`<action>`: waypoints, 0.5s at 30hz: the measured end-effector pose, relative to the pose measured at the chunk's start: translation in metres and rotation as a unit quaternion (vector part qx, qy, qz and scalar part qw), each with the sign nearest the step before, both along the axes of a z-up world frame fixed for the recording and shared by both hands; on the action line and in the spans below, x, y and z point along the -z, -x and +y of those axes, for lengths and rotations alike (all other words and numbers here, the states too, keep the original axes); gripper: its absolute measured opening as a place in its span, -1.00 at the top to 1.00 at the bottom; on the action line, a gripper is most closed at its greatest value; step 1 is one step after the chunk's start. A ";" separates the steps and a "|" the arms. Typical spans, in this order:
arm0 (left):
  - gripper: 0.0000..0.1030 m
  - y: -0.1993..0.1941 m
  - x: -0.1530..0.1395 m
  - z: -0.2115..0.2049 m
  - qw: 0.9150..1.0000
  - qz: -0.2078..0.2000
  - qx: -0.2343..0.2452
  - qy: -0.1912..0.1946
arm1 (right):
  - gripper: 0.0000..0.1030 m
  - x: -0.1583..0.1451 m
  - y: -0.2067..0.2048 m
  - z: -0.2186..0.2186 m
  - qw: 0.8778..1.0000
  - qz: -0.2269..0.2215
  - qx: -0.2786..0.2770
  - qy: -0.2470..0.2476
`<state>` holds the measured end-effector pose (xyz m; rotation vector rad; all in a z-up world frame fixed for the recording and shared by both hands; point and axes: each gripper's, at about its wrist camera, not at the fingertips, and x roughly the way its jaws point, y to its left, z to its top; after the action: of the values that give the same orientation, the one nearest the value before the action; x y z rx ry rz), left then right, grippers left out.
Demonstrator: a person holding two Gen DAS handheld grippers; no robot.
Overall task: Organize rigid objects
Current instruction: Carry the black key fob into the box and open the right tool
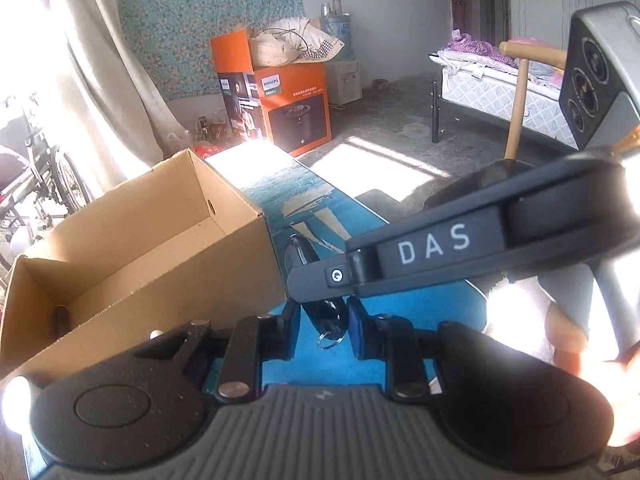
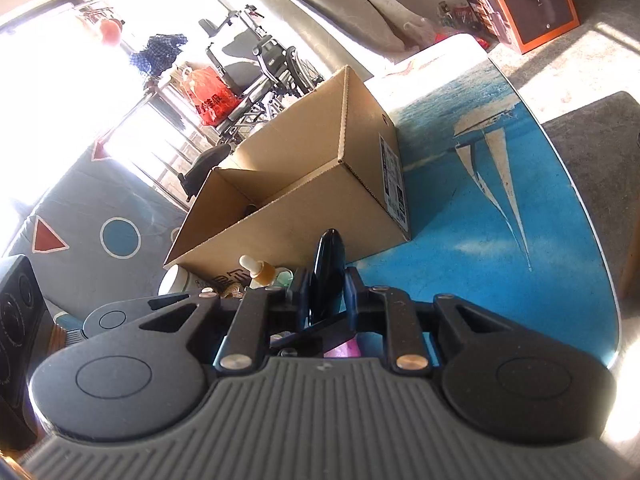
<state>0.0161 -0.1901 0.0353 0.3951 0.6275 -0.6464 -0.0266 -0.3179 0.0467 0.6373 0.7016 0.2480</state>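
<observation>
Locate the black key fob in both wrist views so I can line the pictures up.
Left wrist view: the black key fob sits low centre, between the left gripper fingers, its key ring hanging below, partly hidden by the right gripper's arm crossing above.
Right wrist view: the fob stands on edge at centre, clamped in the right gripper.
Shared landmark: the open cardboard box on the blue sailboat tabletop.

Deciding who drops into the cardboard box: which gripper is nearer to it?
Left, narrowly. The left gripper sits alongside the cardboard box, jaws on the black key fob. The right gripper grips the same fob from the side away from the box.
</observation>
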 end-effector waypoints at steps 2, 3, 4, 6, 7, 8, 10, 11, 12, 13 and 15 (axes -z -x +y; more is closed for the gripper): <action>0.47 0.002 -0.017 0.012 1.000 -0.022 -0.012 0.008 | 0.67 -0.021 -0.005 0.011 1.000 -0.026 -0.012 0.011; 0.45 0.002 -0.026 0.019 0.999 -0.031 -0.019 0.012 | 0.67 -0.030 -0.009 0.016 0.999 -0.038 -0.021 0.015; 0.44 0.000 -0.035 0.027 0.999 -0.039 -0.028 0.016 | 0.67 -0.039 -0.015 0.023 0.998 -0.049 -0.030 0.018; 0.43 -0.007 -0.049 0.044 0.997 -0.051 -0.048 0.024 | 0.67 -0.055 -0.032 0.036 0.996 -0.065 -0.053 0.020; 0.42 -0.011 -0.055 0.053 0.996 -0.054 -0.059 0.026 | 0.67 -0.063 -0.043 0.043 0.995 -0.070 -0.067 0.021; 0.42 -0.017 -0.061 0.063 0.996 -0.053 -0.071 0.029 | 0.67 -0.068 -0.054 0.050 0.994 -0.071 -0.080 0.020; 0.42 -0.035 -0.071 0.084 0.994 -0.040 -0.093 0.037 | 0.68 -0.080 -0.083 0.067 0.991 -0.067 -0.113 0.016; 0.42 -0.046 -0.074 0.096 0.993 -0.028 -0.104 0.043 | 0.69 -0.084 -0.102 0.077 0.990 -0.059 -0.130 0.013; 0.41 -0.058 -0.077 0.108 0.992 -0.012 -0.113 0.052 | 0.69 -0.086 -0.118 0.085 0.988 -0.047 -0.145 0.006; 0.41 -0.071 -0.078 0.120 0.991 0.003 -0.121 0.059 | 0.69 -0.087 -0.136 0.094 0.987 -0.033 -0.157 -0.002; 0.40 -0.098 -0.076 0.141 0.988 0.032 -0.137 0.065 | 0.69 -0.085 -0.167 0.109 0.984 -0.002 -0.176 -0.012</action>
<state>0.1137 -0.0488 0.1113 0.1617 0.6815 -0.4345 0.1406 -0.2089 0.1313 0.5331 0.8069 0.5846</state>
